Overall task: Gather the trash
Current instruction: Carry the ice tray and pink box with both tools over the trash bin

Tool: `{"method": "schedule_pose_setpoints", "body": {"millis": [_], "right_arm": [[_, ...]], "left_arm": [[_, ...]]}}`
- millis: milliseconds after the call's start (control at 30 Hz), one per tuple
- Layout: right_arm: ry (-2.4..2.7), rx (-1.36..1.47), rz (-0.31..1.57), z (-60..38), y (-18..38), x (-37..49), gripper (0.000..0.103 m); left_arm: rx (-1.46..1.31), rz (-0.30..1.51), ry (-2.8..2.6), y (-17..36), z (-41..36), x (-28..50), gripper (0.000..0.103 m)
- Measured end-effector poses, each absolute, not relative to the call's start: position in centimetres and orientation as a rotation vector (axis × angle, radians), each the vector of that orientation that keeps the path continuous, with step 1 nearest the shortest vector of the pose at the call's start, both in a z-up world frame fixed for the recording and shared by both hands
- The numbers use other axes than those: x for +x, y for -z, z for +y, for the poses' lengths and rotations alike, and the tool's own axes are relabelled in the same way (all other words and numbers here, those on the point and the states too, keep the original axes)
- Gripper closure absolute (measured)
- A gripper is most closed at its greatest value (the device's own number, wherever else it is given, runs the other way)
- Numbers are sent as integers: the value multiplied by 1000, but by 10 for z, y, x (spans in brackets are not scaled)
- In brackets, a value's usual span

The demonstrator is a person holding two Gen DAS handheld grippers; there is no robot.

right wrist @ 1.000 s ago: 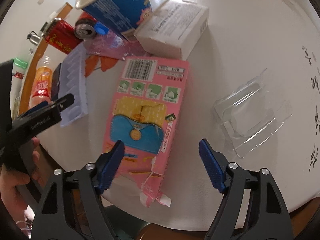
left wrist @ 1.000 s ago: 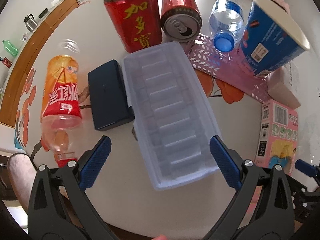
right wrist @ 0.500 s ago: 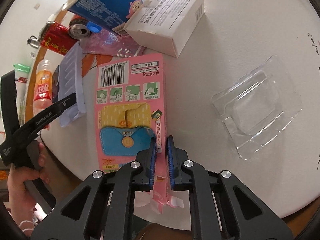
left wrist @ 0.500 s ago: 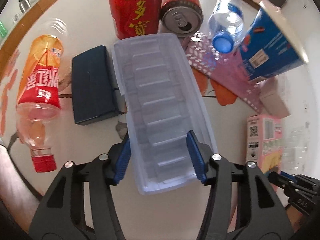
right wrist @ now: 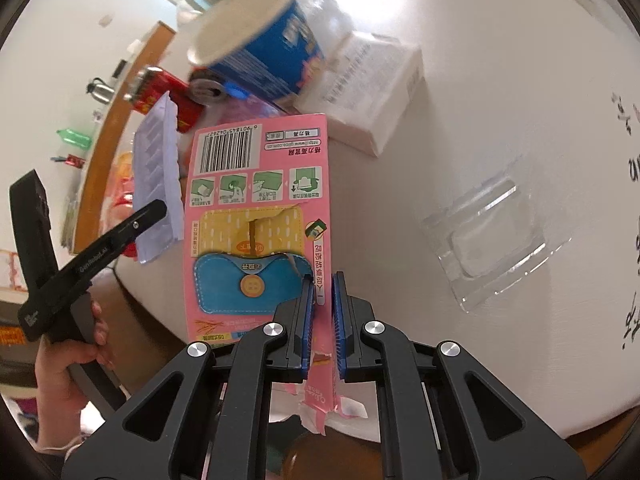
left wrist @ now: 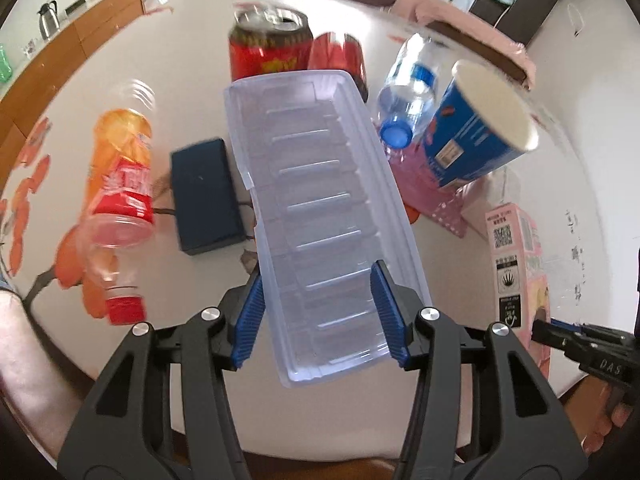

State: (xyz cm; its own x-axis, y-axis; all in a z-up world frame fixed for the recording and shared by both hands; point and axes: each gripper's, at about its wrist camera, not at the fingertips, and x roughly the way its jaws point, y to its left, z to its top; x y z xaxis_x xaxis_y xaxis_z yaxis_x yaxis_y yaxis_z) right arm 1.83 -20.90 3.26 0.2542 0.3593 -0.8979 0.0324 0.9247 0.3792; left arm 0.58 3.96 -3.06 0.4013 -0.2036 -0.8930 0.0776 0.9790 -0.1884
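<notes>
My left gripper (left wrist: 316, 314) is shut on the near end of a long clear plastic tray (left wrist: 320, 208) and holds it tilted up off the white table (left wrist: 192, 28). My right gripper (right wrist: 323, 312) is shut on the edge of a flat pink snack box (right wrist: 256, 216) and has it raised off the table. The tray also shows in the right wrist view (right wrist: 158, 172), and the pink box in the left wrist view (left wrist: 516, 264).
On the table lie an orange drink bottle (left wrist: 120, 200), a dark blue box (left wrist: 206, 196), two red cans (left wrist: 270, 50), a water bottle (left wrist: 408, 96), a blue paper cup (left wrist: 476, 132), a white box (right wrist: 372, 92) and a clear blister shell (right wrist: 484, 236).
Both grippers have lifted what they hold: the tray's near end is up off the table, and the pink box is raised and tilted.
</notes>
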Motion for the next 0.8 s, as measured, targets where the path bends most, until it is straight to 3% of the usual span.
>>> {"method": "schedule_pose_setpoints", "body": {"millis": [200,433,633,800], "right_arm": [[-344,308,1224,-199,-76,22,93],[-617,184,1149,-128,-132,38,93],[-868,20,1123,8,-158,32,93],[-1046,-82,1136,146,-156,3,93]], "left_arm": [[-147,1050,124,-20,38,-3,54],[-258,928,-119,-74,97,-46,54],[-398,817,-357,-94,193,-124,54],[-517,791,-580,-70,298,-194,54]]}}
